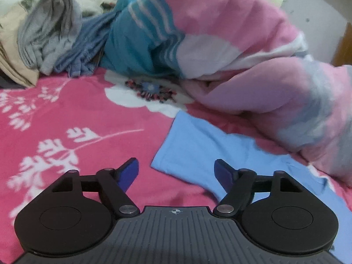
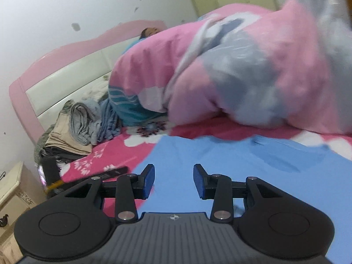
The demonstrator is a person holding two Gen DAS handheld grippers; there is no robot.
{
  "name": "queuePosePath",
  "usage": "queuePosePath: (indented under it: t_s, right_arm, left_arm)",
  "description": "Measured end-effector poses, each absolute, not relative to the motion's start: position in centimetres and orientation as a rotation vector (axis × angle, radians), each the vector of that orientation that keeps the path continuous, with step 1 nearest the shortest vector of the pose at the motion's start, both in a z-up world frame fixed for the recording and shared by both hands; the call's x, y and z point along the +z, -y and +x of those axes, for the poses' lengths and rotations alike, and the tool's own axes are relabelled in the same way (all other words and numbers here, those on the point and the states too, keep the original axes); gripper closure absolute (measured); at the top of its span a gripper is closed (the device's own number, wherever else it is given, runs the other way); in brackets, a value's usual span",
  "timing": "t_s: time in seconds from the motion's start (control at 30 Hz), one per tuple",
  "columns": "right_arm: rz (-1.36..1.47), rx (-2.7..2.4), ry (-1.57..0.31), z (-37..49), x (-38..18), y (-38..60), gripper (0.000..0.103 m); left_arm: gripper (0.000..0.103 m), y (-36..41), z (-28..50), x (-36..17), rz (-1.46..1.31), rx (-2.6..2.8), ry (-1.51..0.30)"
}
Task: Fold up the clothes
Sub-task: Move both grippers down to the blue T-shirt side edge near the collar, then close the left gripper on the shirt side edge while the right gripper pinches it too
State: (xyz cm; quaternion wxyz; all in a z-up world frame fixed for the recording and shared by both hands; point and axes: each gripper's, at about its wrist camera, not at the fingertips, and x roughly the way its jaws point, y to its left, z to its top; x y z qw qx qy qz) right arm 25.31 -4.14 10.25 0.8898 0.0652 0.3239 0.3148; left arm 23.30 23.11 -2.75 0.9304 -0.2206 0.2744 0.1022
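A light blue garment (image 1: 198,151) lies flat on the pink flowered bedsheet (image 1: 66,114). In the left wrist view its near-left corner sits just ahead of my left gripper (image 1: 176,171), which is open with nothing between its blue pads. In the right wrist view the same blue garment (image 2: 242,160) spreads wide under and ahead of my right gripper (image 2: 173,179), which hovers open above the cloth, holding nothing.
A bulky pink, white and grey quilt (image 1: 264,66) (image 2: 242,66) is heaped right behind the garment. A pile of grey, blue and beige clothes (image 1: 50,37) (image 2: 83,127) lies by the pink headboard (image 2: 55,66). A person lies beyond the quilt. A cream bedside table (image 2: 15,189) stands at left.
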Motion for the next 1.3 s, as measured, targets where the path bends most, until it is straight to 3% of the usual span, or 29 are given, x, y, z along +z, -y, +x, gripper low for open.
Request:
queuePosePath:
  t_s: [0.17, 0.23, 0.27, 0.33, 0.43, 0.8, 0.87, 0.93, 1.3]
  right_arm:
    - [0.139, 0.718, -0.815, 32.0, 8.3, -2.5, 0.062]
    - [0.125, 0.73, -0.869, 34.4, 7.2, -5.2, 0.062]
    - [0.109, 0.731, -0.89, 35.6, 6.7, -6.7, 0.062]
    - [0.078, 0.717, -0.93, 37.9, 5.6, -9.7, 0.062]
    - [0.051, 0.675, -0.999, 40.7, 3.7, -13.0, 0.062]
    - [-0.038, 0.524, -1.181, 48.0, -3.0, -22.2, 0.062]
    - [-0.054, 0.517, -1.153, 47.7, -3.1, -22.2, 0.068]
    - [-0.074, 0.507, -1.13, 47.4, -3.0, -21.9, 0.097]
    - [0.285, 0.574, -0.896, 43.1, 4.7, -8.8, 0.099]
  left_arm:
    - [0.049, -24.2, 24.7, -5.6, -0.59, 0.243, -0.591]
    - [0.064, -24.2, 24.7, -6.1, -0.579, 0.256, -0.575]
    - [0.067, -24.3, 24.6, -6.3, -0.582, 0.258, -0.564]
    - [0.087, -25.0, 24.6, -6.5, -0.644, 0.241, -0.545]
    - [0.097, -25.9, 24.5, -6.9, -0.702, 0.225, -0.539]
    - [0.103, -25.2, 23.3, -5.2, -0.715, 0.133, -0.363]
    - [0.103, -24.7, 23.3, -4.9, -0.68, 0.118, -0.344]
    - [0.103, -24.4, 23.4, -4.8, -0.675, 0.088, -0.349]
    - [0.103, -20.1, 21.4, -1.4, -0.567, -0.263, -0.183]
